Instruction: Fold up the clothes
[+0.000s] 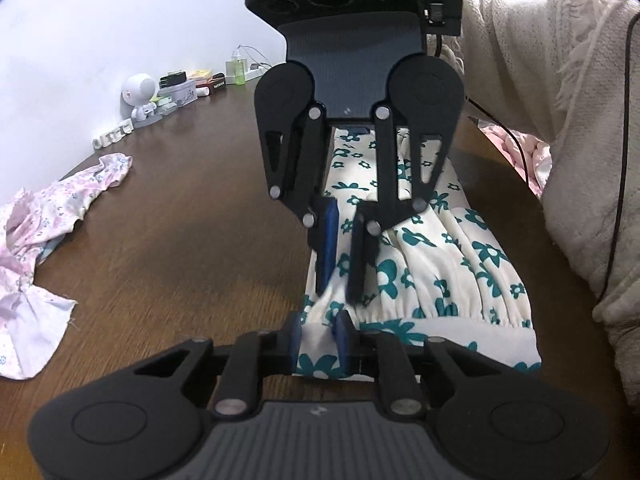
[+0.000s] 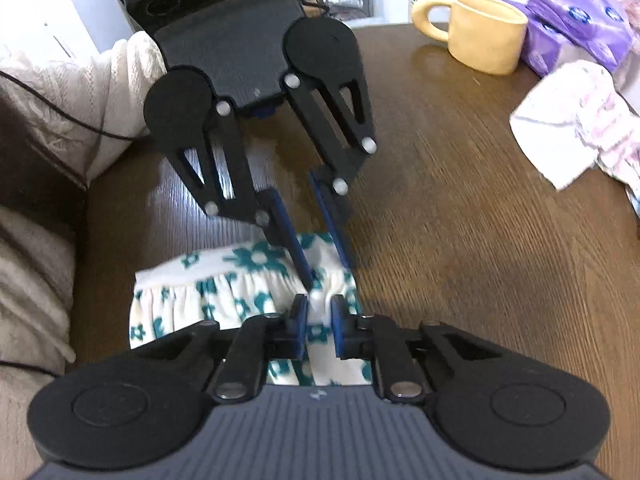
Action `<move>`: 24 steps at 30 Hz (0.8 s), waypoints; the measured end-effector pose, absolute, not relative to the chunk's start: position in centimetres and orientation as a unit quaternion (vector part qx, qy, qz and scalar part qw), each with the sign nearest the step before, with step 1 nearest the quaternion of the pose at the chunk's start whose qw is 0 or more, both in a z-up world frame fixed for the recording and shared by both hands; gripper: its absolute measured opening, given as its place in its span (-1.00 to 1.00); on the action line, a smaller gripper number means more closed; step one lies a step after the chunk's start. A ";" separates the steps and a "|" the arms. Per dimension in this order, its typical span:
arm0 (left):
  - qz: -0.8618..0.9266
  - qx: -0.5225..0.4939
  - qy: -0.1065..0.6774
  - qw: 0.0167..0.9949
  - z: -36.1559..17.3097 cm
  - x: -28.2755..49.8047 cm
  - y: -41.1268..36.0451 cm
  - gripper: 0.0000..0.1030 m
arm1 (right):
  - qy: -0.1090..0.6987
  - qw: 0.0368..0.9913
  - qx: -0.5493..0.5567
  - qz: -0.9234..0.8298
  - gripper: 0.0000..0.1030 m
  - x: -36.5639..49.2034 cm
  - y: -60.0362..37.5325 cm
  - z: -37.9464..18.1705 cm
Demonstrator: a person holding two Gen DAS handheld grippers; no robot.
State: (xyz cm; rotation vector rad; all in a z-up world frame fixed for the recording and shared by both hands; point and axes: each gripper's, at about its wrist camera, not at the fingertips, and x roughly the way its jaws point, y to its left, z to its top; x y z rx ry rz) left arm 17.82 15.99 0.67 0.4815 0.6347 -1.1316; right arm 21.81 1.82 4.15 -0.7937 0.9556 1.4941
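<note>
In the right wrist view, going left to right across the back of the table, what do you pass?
Cream knitted sleeve → the other gripper, reaching in from the far side → yellow mug → purple tissue pack, with the crumpled white-and-pink cloth lying just in front of it.

Pink floral cloth (image 1: 36, 256) cut off left.

Soft indoor light, fisheye-warped, slightly blurred.

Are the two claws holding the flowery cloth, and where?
Yes. Both the left gripper and right gripper pinch the flowered garment near one corner of its gathered edge.
</note>
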 end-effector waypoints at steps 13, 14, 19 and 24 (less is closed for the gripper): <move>-0.500 0.250 0.283 0.780 0.7 16.0 15.2 -0.70 | 0.412 0.609 -0.345 0.584 -0.93 22.1 -5.0 4.2; -0.496 0.251 0.284 0.781 0.8 16.0 15.0 -0.70 | 0.412 0.613 -0.341 0.582 -0.93 22.1 -5.5 4.2; -0.452 0.259 0.292 0.802 1.5 15.4 14.0 -0.60 | 0.406 0.633 -0.323 0.575 -0.93 22.0 -7.0 3.9; -0.384 0.227 0.306 0.841 2.9 14.2 14.8 -0.24 | 0.408 0.688 -0.263 0.539 -0.77 21.7 -9.6 5.2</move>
